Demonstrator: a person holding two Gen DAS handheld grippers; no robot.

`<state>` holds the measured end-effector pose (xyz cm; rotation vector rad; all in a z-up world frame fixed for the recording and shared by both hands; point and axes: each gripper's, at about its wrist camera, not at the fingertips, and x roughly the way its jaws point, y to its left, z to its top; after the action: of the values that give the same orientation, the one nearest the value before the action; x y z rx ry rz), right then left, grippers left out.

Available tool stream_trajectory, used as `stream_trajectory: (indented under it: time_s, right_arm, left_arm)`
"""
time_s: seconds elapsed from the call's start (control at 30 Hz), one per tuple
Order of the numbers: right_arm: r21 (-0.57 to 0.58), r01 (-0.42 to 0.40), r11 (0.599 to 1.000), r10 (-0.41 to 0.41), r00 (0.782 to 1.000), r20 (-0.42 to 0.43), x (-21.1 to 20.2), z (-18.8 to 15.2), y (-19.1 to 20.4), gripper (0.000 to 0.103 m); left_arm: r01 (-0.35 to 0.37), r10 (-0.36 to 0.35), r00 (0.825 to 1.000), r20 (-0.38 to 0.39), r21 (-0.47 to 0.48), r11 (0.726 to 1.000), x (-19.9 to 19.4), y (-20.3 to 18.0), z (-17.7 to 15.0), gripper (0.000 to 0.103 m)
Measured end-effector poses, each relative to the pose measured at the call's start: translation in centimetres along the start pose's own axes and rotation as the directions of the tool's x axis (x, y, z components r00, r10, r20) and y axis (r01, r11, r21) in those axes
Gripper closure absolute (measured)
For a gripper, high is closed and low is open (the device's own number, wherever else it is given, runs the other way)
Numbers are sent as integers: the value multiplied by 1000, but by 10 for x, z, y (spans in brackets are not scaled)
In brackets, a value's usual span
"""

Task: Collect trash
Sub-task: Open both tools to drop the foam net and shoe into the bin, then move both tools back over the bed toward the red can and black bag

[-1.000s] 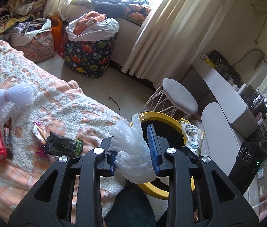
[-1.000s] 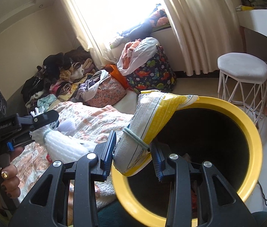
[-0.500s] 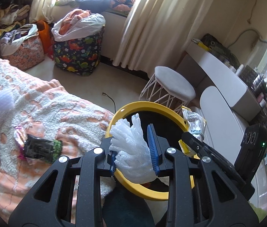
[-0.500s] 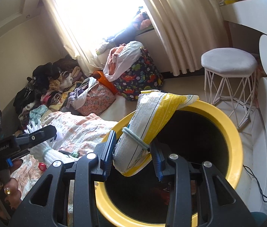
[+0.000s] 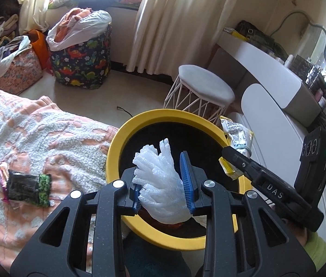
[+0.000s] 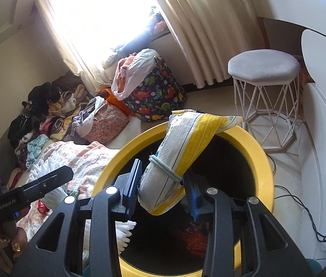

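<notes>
My left gripper (image 5: 163, 182) is shut on a white foam net sleeve (image 5: 160, 180) and holds it over the mouth of the round bin with the yellow rim (image 5: 116, 143). My right gripper (image 6: 163, 184) is shut on a white and yellow snack bag (image 6: 181, 147) bound with a hair tie, held over the same bin (image 6: 264, 161). The bag also shows in the left wrist view (image 5: 236, 138). Red trash (image 6: 193, 237) lies inside the bin. A dark green wrapper (image 5: 27, 187) lies on the bed blanket (image 5: 47, 133).
A white wire stool (image 5: 204, 90) stands behind the bin. A dinosaur-print bag (image 5: 82, 55) and a floral bag (image 5: 17, 73) sit by the curtain. A white desk (image 5: 266, 69) runs along the right. A cable (image 6: 301, 205) lies on the floor.
Both grippers have moved toward the bin with their loads still held. The foam sleeve and the snack bag now hang over the bin's opening.
</notes>
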<state>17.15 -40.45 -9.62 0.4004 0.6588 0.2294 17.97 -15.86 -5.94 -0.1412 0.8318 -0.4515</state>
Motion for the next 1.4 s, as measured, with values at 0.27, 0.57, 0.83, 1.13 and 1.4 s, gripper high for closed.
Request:
stream_trajectory:
  time_s: [0.27,0.57,0.83,1.13,1.4]
  right_arm:
    - [-4,15,1000,-15,999,-30,7,-2,-6,69]
    - [-22,37,999,-38,999,-39,10,-4,-5,53]
    - [-35,48,998,-48,999,-8,6,-3,0,37]
    - [-68,34,997,-31,999,32,-3,0,16,23]
    - [-125,3,992,0,1000,19,-2,-5,40,23]
  left_arm:
    - [-11,11,1000,-26,3,1000,15,2,-3,81]
    - [-7,7,1000,-2,-41,999,17,4,4,55]
    - [-42,46,997,58,-75,996,-4,13,2,11]
    - [-89,100,991,90,-109,990,-26,33,-5,11]
    - [-122,139,983,118,-143,982,-43,49,-9,11]
